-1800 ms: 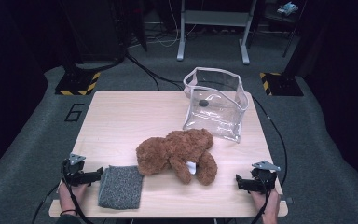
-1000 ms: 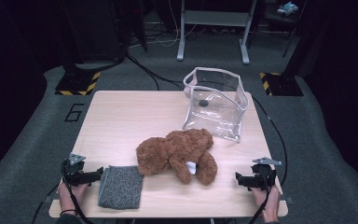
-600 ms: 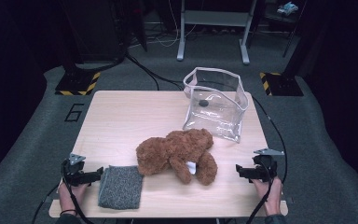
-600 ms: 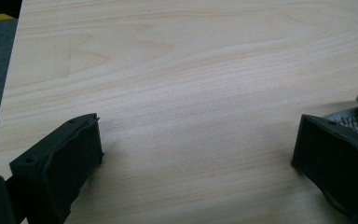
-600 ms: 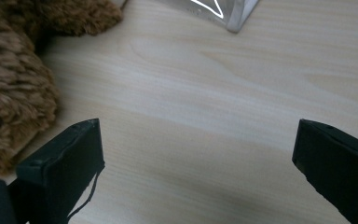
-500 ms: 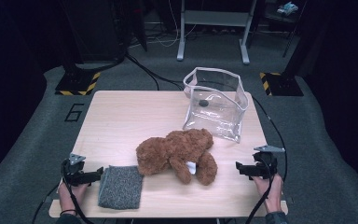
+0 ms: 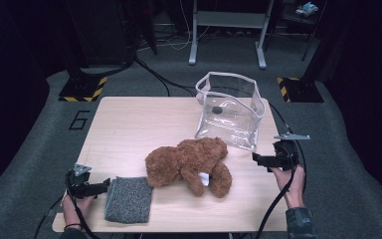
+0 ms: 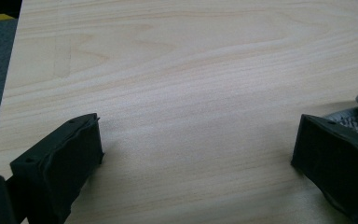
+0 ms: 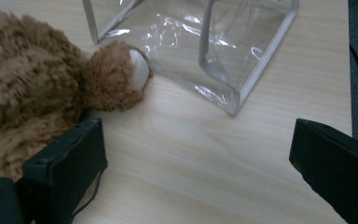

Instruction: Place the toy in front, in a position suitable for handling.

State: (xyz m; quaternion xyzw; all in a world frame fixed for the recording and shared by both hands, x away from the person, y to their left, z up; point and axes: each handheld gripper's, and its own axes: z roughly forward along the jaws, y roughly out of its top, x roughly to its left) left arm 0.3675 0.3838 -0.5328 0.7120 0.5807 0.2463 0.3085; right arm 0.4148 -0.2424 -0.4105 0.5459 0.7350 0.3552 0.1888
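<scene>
Fingers of the right gripper stand wide apart, empty, just right of the teddy bear, which lies mid-table near the clear bag. Left gripper likewise open. Advise closing on a limb, avoiding the bag.

Left gripper: black two-jaw tool, grey three-cornered plate on top, black cable trailing.
Right gripper: same black build, grey plate, long black cable.
Jaws: blocky, matte black.
Sleeve: dark, mottled.
</scene>
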